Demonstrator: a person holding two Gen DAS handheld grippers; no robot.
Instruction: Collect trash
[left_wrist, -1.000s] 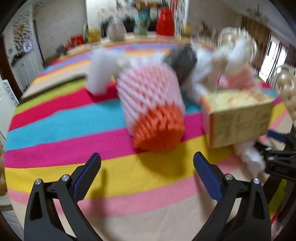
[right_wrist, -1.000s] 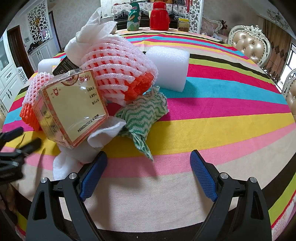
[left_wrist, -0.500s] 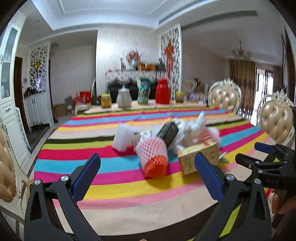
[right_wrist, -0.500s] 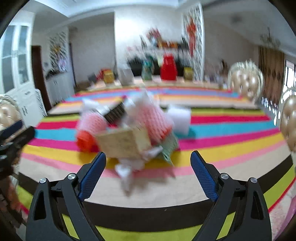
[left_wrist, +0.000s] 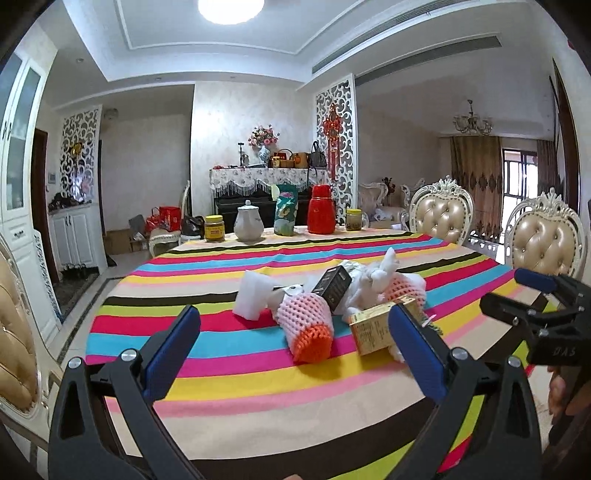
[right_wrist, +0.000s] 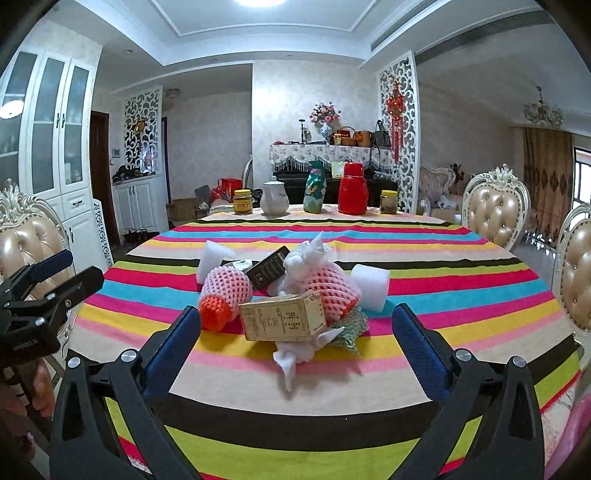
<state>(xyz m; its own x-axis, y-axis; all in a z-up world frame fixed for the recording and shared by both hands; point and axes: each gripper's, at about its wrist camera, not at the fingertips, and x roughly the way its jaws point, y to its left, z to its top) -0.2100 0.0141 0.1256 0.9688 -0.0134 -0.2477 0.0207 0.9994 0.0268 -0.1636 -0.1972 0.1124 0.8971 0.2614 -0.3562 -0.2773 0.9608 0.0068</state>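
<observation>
Now both tools raised, tilted slightly down: left tool (left_wrist: 293, 334) spread wide and empty, right tool (right_wrist: 297, 334) opening, nothing between. Ahead, mid-desk (right_wrist: 443, 254), trash pile (right_wrist: 288, 291): netted foam sleeves, cardboard box, crumpled tissue.

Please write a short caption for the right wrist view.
Right gripper, jaws opening and empty, faces a trash pile on the striped tablecloth.

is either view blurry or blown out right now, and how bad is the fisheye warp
Left wrist view: sharp; ceiling light blown out, chairs bowed at the edge. Right wrist view: equally sharp, trash pile crisp, cabinet curves, corners vignetted black.
</observation>
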